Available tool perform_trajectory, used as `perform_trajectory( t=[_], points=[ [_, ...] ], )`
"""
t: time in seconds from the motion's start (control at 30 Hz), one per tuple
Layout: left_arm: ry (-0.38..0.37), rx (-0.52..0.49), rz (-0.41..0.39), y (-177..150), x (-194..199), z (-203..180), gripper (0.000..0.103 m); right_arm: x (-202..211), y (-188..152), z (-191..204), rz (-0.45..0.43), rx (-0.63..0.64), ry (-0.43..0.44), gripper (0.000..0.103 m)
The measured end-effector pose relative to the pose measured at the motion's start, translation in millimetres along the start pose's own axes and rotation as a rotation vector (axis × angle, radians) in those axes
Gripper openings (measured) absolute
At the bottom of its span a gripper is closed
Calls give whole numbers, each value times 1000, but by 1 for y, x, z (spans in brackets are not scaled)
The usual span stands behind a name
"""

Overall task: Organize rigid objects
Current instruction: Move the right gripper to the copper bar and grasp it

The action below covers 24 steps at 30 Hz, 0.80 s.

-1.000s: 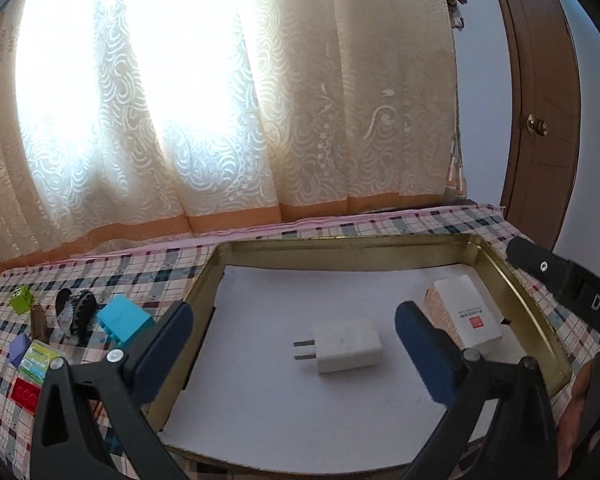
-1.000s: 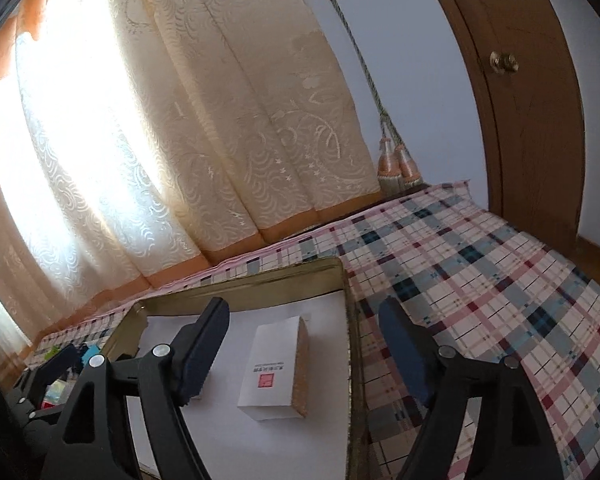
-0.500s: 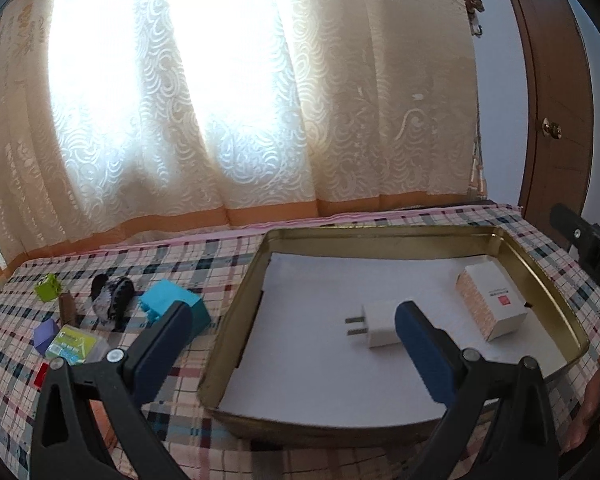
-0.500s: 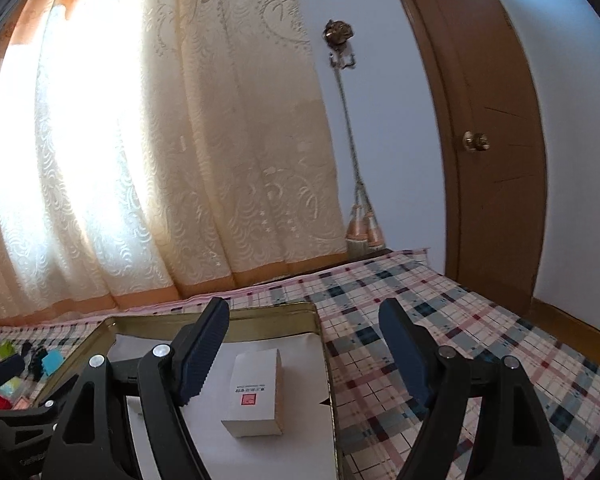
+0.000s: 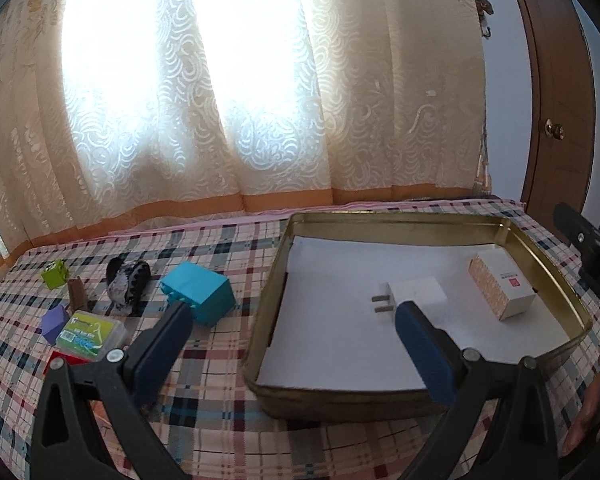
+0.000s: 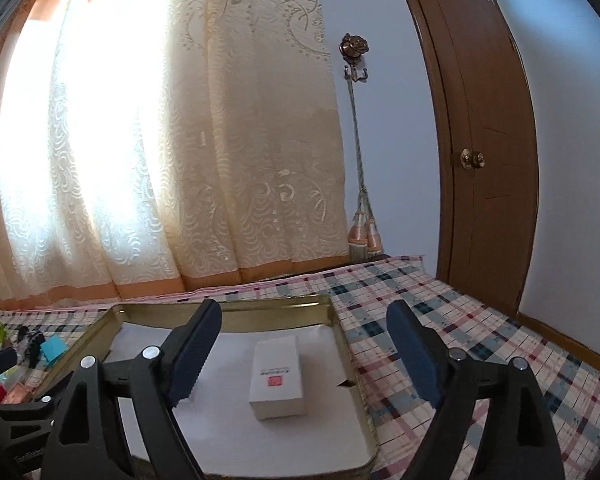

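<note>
Change since a second ago: the left claw (image 5: 292, 320) has drawn back from the tray (image 5: 400, 226); the charger lay midway between its fingers then and now sits beside the right finger only, with the loose pile taking up more of the left-wrist view.
Right claw (image 6: 302, 334): jaws opening, nothing between them; the white box it was close over now lies lower and farther off.
Left claw state: released, empty, fingers wide.
Meaning (judgement): both placements look finished; next pick probably comes from the pile left of the tray.
Tray contents: white-paper lining; white charger (image 5: 416, 294) near the middle, prongs pointing left; white box (image 5: 502, 288) with red mark near the right wall, lying flat. The two are apart.
Still outside, on the plaid tabletop (image 5: 220, 380): teal block (image 5: 200, 292) nearest the tray; dark striped object (image 5: 128, 284) behind it; green cube (image 5: 55, 273); purple block (image 5: 54, 322); clear case with green label (image 5: 92, 334); red piece (image 5: 66, 360) partly hidden; small brown piece (image 5: 78, 294).
Progress (judgement): two in, roughly seven to go.
Risk: teal block is wide for the claw.
</note>
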<state>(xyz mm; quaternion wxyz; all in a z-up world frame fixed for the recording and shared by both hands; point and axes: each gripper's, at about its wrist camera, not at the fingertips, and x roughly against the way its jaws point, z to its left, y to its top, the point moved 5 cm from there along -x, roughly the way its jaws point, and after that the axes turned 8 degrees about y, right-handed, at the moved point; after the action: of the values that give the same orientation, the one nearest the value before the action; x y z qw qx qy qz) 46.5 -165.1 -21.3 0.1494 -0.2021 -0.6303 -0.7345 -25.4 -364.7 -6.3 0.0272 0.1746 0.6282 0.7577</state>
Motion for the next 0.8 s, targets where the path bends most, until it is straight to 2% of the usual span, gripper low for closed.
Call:
perform_trajectory(
  t=[0.17,0.37,0.57,0.8],
  points=[
    [-5,16,4,-4,3,15,103,7,-4,14,1,-25,25,87],
    [17,-4,-10,-9,7,43,103,14,-11,48,12,1,68,87],
    [33,-1,2,-15,5,83,103,18,-20,91,41,47,147,87],
    [99,30,28,-21,-7,138,103,22,-32,142,97,91,246,87]
  ],
)
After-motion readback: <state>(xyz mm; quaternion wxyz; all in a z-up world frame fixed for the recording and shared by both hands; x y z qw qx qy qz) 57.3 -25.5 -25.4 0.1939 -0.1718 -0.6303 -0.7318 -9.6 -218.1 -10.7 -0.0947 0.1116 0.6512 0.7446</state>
